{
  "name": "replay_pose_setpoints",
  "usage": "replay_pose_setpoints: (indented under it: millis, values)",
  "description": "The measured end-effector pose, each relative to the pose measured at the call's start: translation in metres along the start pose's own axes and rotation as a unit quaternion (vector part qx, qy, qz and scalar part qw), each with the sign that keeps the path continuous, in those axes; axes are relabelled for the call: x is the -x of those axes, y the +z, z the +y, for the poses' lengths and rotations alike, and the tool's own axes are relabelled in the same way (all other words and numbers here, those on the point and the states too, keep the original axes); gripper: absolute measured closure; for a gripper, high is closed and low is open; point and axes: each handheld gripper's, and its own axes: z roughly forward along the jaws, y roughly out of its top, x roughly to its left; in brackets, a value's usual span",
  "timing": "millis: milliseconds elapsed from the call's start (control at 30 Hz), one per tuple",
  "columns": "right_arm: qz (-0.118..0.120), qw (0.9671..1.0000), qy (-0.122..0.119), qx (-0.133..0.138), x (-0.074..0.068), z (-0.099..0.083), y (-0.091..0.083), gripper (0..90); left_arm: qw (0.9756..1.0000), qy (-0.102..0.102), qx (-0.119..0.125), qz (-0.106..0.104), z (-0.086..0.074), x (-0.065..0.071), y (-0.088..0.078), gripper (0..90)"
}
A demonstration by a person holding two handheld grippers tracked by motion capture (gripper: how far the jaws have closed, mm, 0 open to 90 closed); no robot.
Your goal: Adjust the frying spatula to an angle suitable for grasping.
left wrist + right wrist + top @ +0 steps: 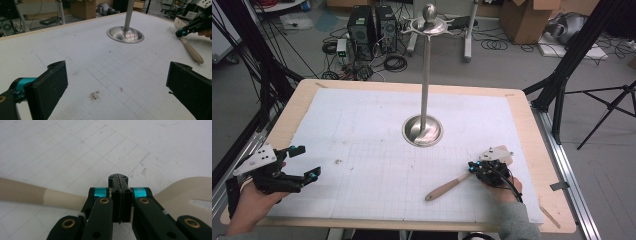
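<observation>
A beige spatula (446,189) lies flat on the white gridded mat, its handle towards the front edge and its slotted head (182,192) towards the right. My right gripper (472,168) is shut, its jaws pressed together with nothing between them, directly over the spatula's neck (62,198). Whether the tips touch the neck I cannot tell. At the table's front left, my left gripper (308,162) stands open and empty, low over the mat. In the left gripper view the wide-apart jaws of the left gripper (117,72) frame bare mat, with the spatula (191,48) and the right gripper (179,33) far right.
A tall metal stand has its round base (422,131) at the mat's middle and a hooked top with a ball (429,20). The mat (362,150) carries a few small stains. Cables, computer boxes and tripod legs lie on the floor beyond the table.
</observation>
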Motion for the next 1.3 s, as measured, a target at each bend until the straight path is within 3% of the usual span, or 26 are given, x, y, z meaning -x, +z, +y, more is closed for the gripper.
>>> replay_pose_setpoints:
  millis: [433,633,833,967,1133,1300]
  values:
    - [-0.008,1.0000,0.000,-0.005,-0.002,-0.018,-0.021,90.0,0.9999,0.003,0.000,-0.012,0.003,0.000,0.010,4.1]
    - [-0.001,0.9999,0.013,-0.003,0.000,-0.021,-0.024,90.0,0.9998,0.005,-0.001,-0.017,0.005,0.000,0.016,4.1]
    - [0.029,0.9989,0.006,0.037,-0.004,-0.022,-0.041,90.0,0.9998,0.011,-0.001,-0.016,0.005,-0.002,0.021,4.1]
    - [0.057,0.9971,-0.005,0.051,-0.018,-0.023,-0.050,90.0,0.9998,0.012,0.006,-0.017,0.007,-0.004,0.023,4.1]
    - [0.088,0.9943,-0.039,0.048,-0.045,-0.024,-0.056,90.0,0.9996,0.011,0.011,-0.023,0.009,-0.003,0.027,4.1]
    - [0.113,0.9913,-0.054,0.040,-0.062,-0.024,-0.051,90.0,0.9996,0.012,0.008,-0.026,0.010,-0.003,0.032,4.1]
